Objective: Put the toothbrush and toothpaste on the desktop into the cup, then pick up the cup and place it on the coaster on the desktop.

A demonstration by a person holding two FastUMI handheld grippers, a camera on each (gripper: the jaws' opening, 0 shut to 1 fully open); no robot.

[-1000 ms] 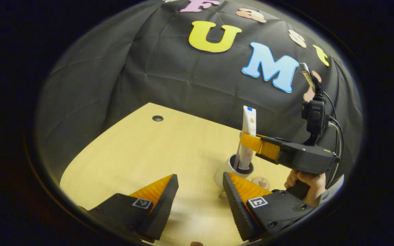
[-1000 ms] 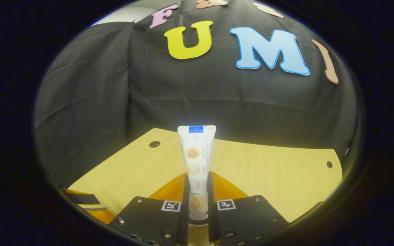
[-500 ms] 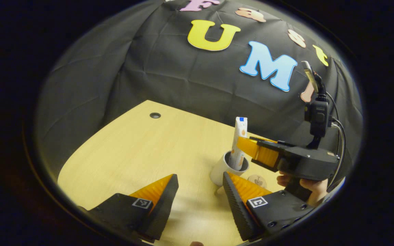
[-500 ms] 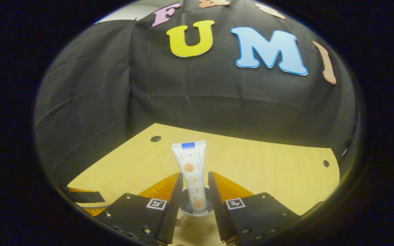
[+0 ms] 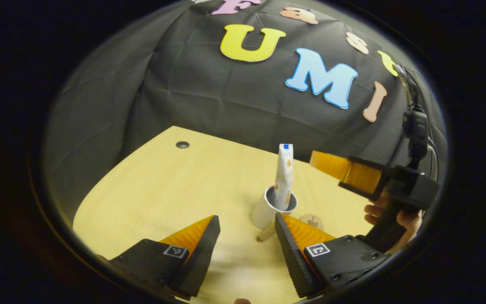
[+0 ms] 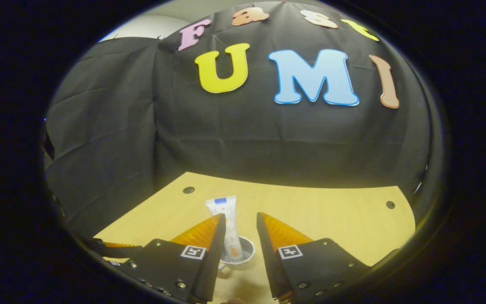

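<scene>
One item, toothpaste (image 5: 284, 177), stands in cup (image 5: 264, 210) | right gripper (image 6: 239, 223) and left gripper (image 5: 245, 228) both open, empty | next: likely the toothbrush (image 5: 265, 234), seemingly beside cup's base.

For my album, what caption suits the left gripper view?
Toothpaste tube standing in the white cup, right claw open beside it.

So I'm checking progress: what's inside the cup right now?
The toothpaste tube stands in the white cup, leaning on its rim, most of it sticking out. The cup's wall hides the bottom, so whether the toothbrush is inside too cannot be told.
</scene>
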